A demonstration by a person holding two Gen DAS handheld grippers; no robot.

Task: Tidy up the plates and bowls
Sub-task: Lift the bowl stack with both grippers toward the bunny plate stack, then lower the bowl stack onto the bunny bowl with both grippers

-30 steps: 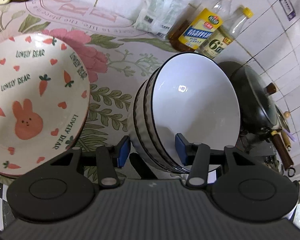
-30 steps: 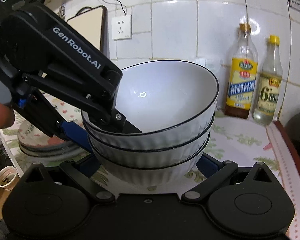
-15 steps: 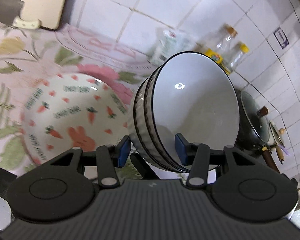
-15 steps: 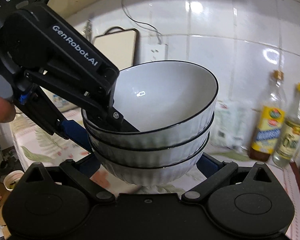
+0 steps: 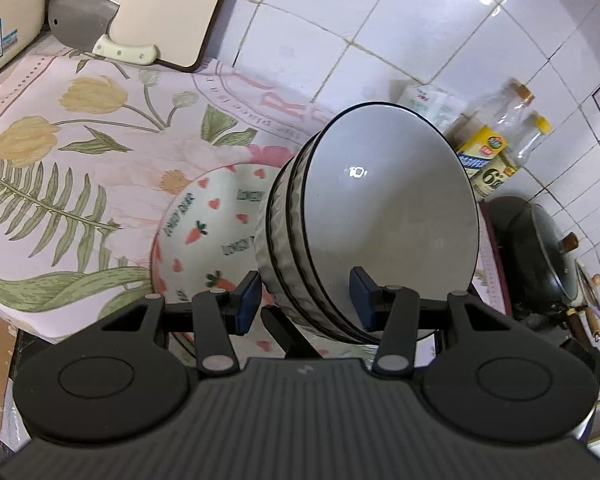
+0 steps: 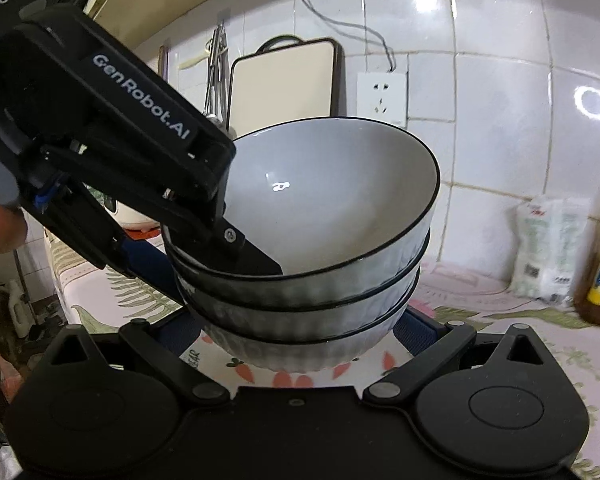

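Three stacked white bowls (image 6: 312, 264) are held above the carrot bowl (image 5: 204, 236) on the floral counter (image 5: 80, 184). The left gripper (image 5: 304, 300) pinches their rim; the right gripper (image 6: 300, 336) clasps their sides.

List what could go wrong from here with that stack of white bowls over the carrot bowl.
1. The left gripper pinches only the rim wall of the white bowl stack, one finger inside the top bowl; the tilted stack might slip or separate.
2. The right gripper cradles the bottom bowl at its sides; uneven hand motion could twist the load.
3. The carrot bowl sits directly below; a fast descent may chip both.
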